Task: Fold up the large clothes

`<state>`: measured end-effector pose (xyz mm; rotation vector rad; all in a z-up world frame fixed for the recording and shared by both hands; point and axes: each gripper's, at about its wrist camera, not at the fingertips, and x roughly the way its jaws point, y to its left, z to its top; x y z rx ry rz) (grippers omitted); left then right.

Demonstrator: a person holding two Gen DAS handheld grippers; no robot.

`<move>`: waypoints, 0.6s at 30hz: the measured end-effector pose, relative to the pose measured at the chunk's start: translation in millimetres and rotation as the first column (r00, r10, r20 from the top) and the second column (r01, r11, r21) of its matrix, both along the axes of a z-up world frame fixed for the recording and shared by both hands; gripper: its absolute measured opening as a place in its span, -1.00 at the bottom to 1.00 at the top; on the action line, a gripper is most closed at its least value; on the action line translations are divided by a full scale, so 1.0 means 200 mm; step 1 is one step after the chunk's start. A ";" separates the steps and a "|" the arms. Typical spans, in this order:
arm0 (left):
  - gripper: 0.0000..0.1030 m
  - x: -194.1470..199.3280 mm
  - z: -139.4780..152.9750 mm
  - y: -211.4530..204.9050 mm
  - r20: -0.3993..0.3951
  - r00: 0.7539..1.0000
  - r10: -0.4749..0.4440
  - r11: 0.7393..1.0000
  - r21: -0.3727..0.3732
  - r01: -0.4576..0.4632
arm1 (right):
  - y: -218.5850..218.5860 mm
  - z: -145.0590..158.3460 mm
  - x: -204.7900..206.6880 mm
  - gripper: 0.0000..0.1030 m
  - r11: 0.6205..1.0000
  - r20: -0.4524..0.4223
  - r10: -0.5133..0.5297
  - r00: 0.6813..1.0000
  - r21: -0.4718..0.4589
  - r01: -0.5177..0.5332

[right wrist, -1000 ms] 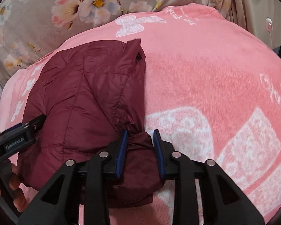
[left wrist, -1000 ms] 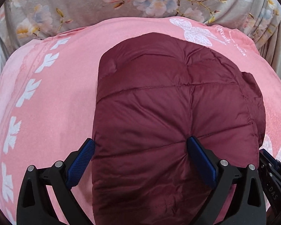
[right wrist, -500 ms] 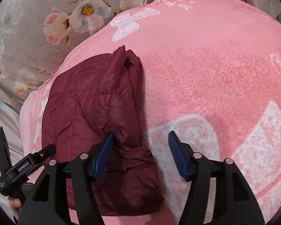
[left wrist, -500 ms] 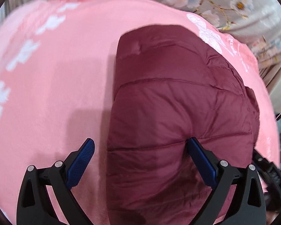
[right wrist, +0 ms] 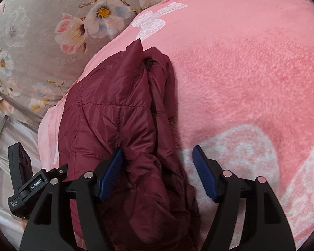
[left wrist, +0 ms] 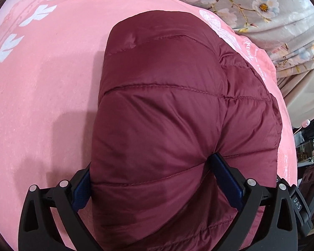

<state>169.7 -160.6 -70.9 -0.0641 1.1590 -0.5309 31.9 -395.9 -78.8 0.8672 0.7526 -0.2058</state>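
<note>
Both tongs inspected. My right gripper [right wrist: 157, 173] has just been opening: its jaws stand apart, the jacket's bunched end between them, left pad brushing cloth, right pad clear. My left gripper [left wrist: 150, 186] straddles the maroon quilted down jacket [left wrist: 178, 108] with both pads against it; clamped or merely wide, I cannot tell. Jacket lies folded on the pink fleece blanket [left wrist: 41, 87]. Judgement: light, puffy, springy, slick-shelled. Best held at a stitched seam or hem.
</note>
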 end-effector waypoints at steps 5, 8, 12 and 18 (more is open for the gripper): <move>0.85 0.01 0.02 -0.04 0.031 0.999 -0.017 1.000 0.007 0.017 | 0.01 -0.01 0.04 -0.20 0.997 0.036 0.033 0.999 0.067 -0.035; 0.61 0.00 0.06 -0.04 0.059 0.998 -0.034 0.999 0.009 0.033 | 0.02 0.02 0.03 -0.53 0.999 0.042 0.028 0.999 0.042 -0.030; 0.13 -0.04 0.16 -0.04 0.125 0.989 -0.081 0.997 0.013 0.080 | 0.07 0.13 -0.02 -0.70 1.000 0.063 0.016 0.998 -0.021 -0.014; -0.32 -0.11 0.40 -0.02 0.228 0.962 -0.152 0.983 -0.064 0.171 | 0.20 0.44 -0.06 -0.74 0.982 0.144 0.022 0.989 -0.188 0.006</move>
